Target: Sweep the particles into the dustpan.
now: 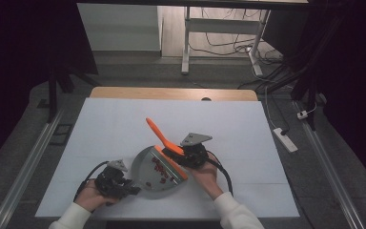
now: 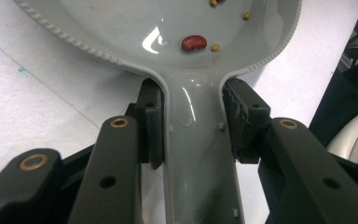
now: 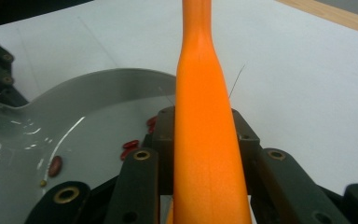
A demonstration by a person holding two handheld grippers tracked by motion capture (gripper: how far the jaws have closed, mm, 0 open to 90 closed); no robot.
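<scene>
Here our left gripper (image 2: 193,123) clamps the dustpan (image 1: 148,168) handle, our right gripper (image 3: 200,140) clamps the orange brush (image 1: 164,140), its bristle edge across the pan's mouth, beans (image 1: 160,170) inside.

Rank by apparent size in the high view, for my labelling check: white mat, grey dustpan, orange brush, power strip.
1. White mat, by far the largest.
2. Dustpan.
3. Brush, narrower than the dustpan.
4. Power strip, smallest, though it lies on the floor, farther from the camera.
</scene>
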